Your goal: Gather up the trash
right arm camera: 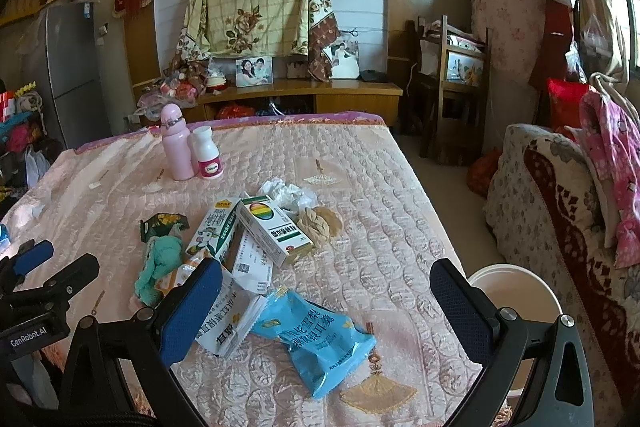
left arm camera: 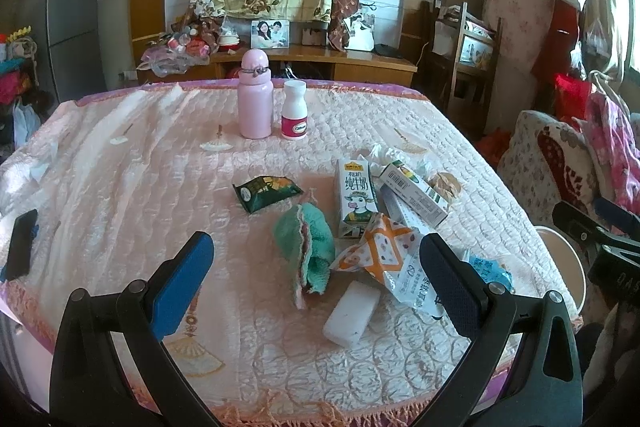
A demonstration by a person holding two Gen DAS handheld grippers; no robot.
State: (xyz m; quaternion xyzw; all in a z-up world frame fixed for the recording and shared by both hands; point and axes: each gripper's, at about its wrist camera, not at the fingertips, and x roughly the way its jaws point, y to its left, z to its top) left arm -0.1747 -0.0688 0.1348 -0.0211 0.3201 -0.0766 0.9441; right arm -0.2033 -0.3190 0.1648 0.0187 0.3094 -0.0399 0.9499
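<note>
Trash lies on a pink quilted table cover (left arm camera: 120, 163): a milk carton (left arm camera: 356, 199), a white box (left arm camera: 412, 193), an orange-patterned wrapper (left arm camera: 384, 251), a dark green snack packet (left arm camera: 266, 193), a blue wrapper (right arm camera: 316, 339) and crumpled tissue (right arm camera: 288, 195). A teal cloth (left arm camera: 306, 247) and a white block (left arm camera: 352, 313) sit near the front. My left gripper (left arm camera: 316, 275) stands open above the cloth and block. My right gripper (right arm camera: 326, 303) is open over the blue wrapper. A white bin (right arm camera: 516, 295) stands past the table's right edge.
A pink bottle (left arm camera: 256, 97) and a white pill bottle (left arm camera: 295, 111) stand at the back of the table. A black phone (left arm camera: 22, 243) lies at the left edge. A patterned sofa (right arm camera: 560, 203) is on the right, a wooden cabinet (right arm camera: 304, 99) behind.
</note>
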